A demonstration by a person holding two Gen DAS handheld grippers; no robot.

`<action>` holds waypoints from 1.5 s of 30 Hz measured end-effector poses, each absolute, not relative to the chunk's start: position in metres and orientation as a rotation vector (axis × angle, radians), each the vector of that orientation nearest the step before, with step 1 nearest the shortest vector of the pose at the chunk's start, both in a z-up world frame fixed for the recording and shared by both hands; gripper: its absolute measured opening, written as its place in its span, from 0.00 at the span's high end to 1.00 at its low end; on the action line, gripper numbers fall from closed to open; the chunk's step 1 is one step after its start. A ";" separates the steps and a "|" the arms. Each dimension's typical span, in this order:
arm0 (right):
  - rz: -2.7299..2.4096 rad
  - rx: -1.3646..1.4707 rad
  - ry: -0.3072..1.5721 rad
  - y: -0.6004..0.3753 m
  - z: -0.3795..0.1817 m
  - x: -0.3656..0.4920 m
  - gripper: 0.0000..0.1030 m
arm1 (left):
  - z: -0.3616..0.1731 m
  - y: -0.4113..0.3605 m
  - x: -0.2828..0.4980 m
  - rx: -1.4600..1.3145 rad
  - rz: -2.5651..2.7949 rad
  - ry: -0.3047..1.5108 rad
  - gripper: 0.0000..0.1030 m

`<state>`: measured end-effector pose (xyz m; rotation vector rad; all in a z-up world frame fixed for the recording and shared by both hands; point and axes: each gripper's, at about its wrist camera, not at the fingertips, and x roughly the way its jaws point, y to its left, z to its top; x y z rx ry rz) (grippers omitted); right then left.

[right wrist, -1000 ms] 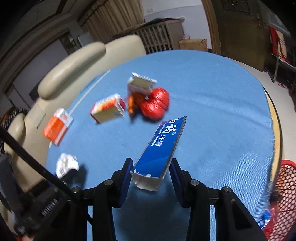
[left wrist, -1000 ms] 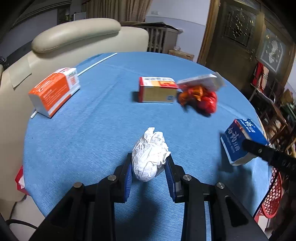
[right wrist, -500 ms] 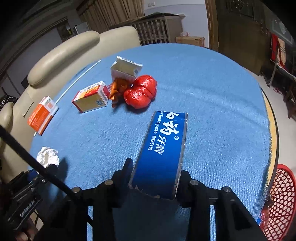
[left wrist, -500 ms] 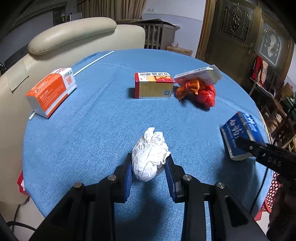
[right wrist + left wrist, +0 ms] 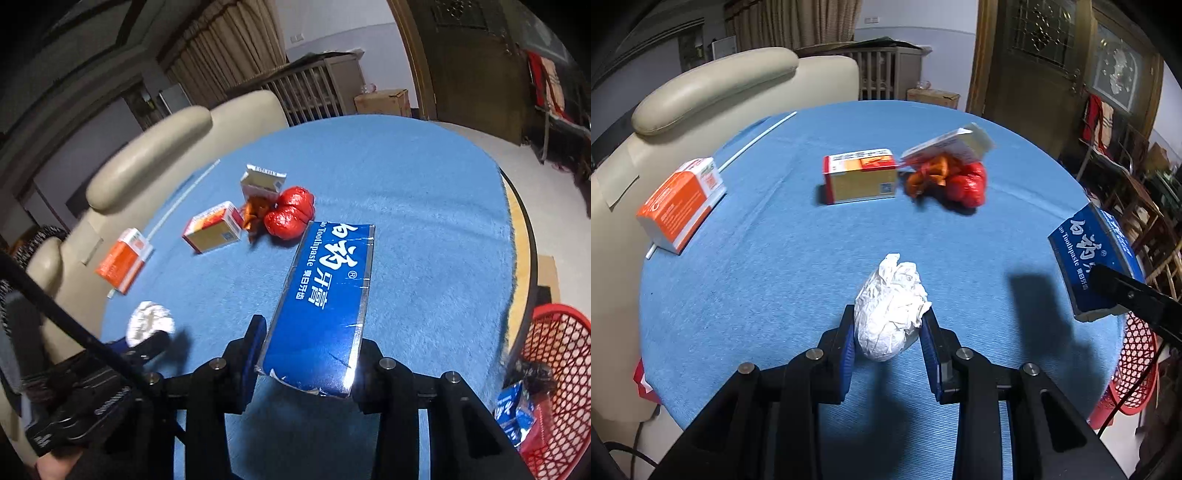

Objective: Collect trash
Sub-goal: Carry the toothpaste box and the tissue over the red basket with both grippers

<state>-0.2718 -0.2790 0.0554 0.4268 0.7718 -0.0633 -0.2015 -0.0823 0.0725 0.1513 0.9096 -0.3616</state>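
While the left gripper (image 5: 889, 341) pinches a crumpled white paper ball (image 5: 890, 308) between its blue-padded fingers (image 5: 847, 350), the ball sits raised above the blue-covered round bench (image 5: 775, 258), casting a shadow on the cloth below. The right gripper (image 5: 308, 358) has its fingers clamped on the sides of a blue toothpaste box (image 5: 325, 295), torn at its near end and tilted up over the bench, away from the cloth. Lying on the bench farther off are an orange-and-white box (image 5: 681, 203) near the left edge, a thin white straw (image 5: 757, 138) beside it, a red-and-tan box (image 5: 860, 175) in the middle, and just to its right a red-and-orange crumpled wrapper (image 5: 955, 179) with an opened white carton (image 5: 951, 146) resting against it. A red mesh basket (image 5: 554, 369) stands beside the bench at the right, below its rim, with blue packaging inside. A cream armchair (image 5: 713, 88) stands behind the bench.
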 end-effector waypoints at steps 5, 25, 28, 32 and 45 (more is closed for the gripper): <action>-0.053 0.468 0.730 -0.288 0.062 -0.292 0.59 | 0.078 -0.099 -0.210 0.183 -0.390 0.906 0.67; -0.252 0.591 0.630 -0.377 0.067 -0.378 0.59 | 0.096 -0.185 -0.240 0.304 -0.559 0.849 0.67; -0.308 0.604 0.638 -0.398 0.061 -0.397 0.59 | 0.096 -0.198 -0.246 0.319 -0.591 0.844 0.67; -0.382 0.639 0.651 -0.426 0.050 -0.421 0.59 | 0.095 -0.212 -0.253 0.343 -0.621 0.842 0.67; -0.487 0.672 0.667 -0.458 0.024 -0.463 0.59 | 0.099 -0.257 -0.278 0.409 -0.705 0.821 0.67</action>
